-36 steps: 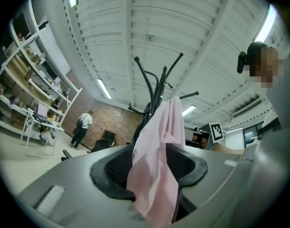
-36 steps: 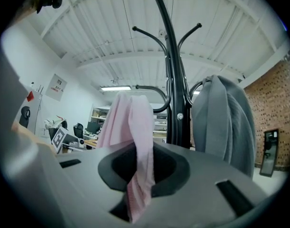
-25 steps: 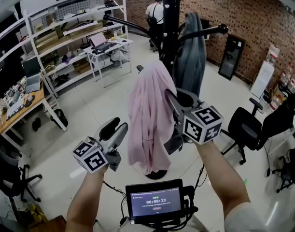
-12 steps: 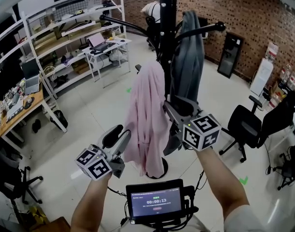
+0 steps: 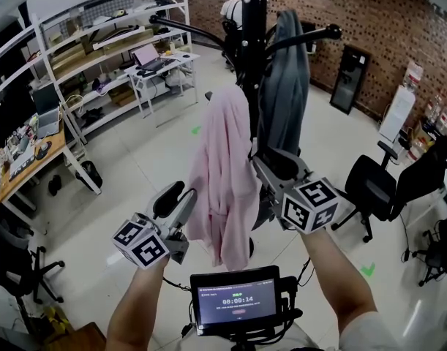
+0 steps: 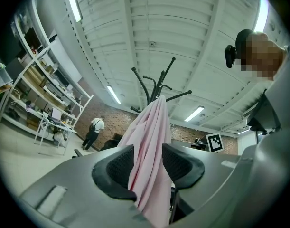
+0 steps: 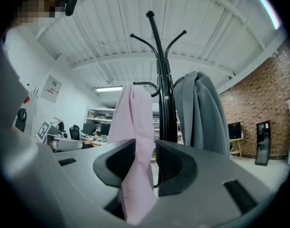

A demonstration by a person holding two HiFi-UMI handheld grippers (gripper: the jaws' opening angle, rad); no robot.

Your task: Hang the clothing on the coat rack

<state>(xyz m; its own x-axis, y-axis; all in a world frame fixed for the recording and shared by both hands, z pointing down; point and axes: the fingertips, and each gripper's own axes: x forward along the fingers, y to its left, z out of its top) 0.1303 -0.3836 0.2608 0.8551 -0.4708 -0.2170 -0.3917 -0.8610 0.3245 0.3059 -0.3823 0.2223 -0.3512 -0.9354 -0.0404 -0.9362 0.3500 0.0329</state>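
now the pink cloth (image 5: 224, 167) hangs from a hook of the rack (image 5: 250, 20), straight ahead of both claws and between them: to the right of the left claw (image 6: 148, 167), to the left of the right claw (image 7: 145, 163). i judge that the hook carries all its weight, so no hold is needed. the jaws fit this reading: the right claw's have just been opening, the left claw's have just been closing a little, and both pairs stand apart. the cloth shows in the gap of each pair, but the pads do not press on it. whether it is really inside the gap or just beyond the tips, i cannot tell. a grey coat (image 5: 285, 79) hangs beyond the right claw, beside the cloth, on another hook. the cloth is pale pink, thin and soft. it is gathered to a peak at the top and falls in long folds, with the lower edge free above the floor.
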